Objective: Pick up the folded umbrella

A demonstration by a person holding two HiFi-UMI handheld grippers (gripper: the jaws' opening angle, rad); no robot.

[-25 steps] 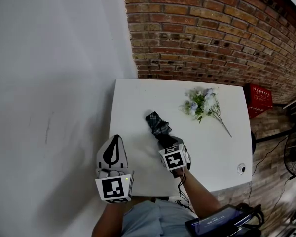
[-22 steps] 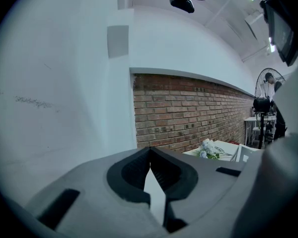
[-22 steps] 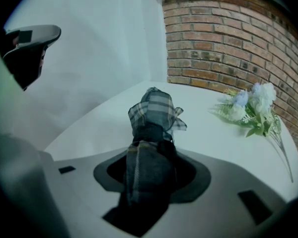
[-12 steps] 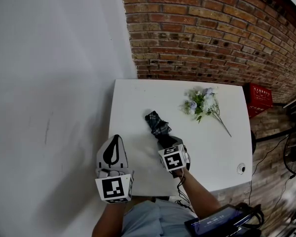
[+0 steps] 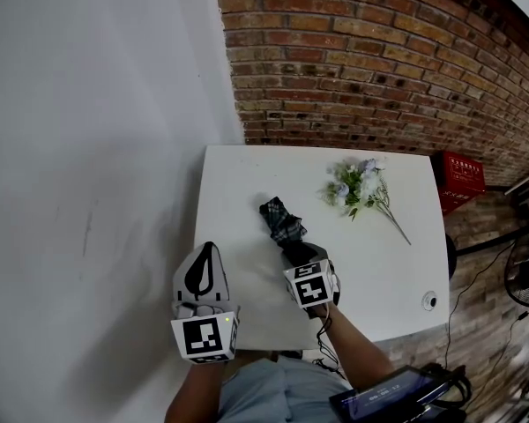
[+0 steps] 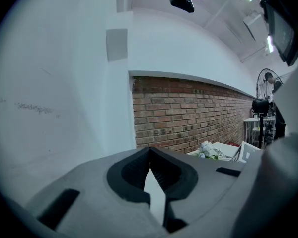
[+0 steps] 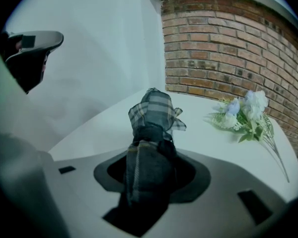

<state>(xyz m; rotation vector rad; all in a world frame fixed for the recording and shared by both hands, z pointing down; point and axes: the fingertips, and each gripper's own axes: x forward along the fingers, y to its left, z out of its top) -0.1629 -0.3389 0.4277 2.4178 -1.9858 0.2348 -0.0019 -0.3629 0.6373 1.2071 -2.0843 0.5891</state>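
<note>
Our right gripper (image 7: 149, 180) clamps the plaid folded umbrella (image 7: 153, 114), apparently near one end, so we should lift slowly and level; left gripper (image 6: 150, 157) sits closed, empty.

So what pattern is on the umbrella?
A dark grey-and-white plaid; the folded umbrella shows best in the right gripper view.

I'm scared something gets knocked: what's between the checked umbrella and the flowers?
Nothing: the head view shows bare white table between the folded dark plaid umbrella and the white-and-blue flower bunch.
</note>
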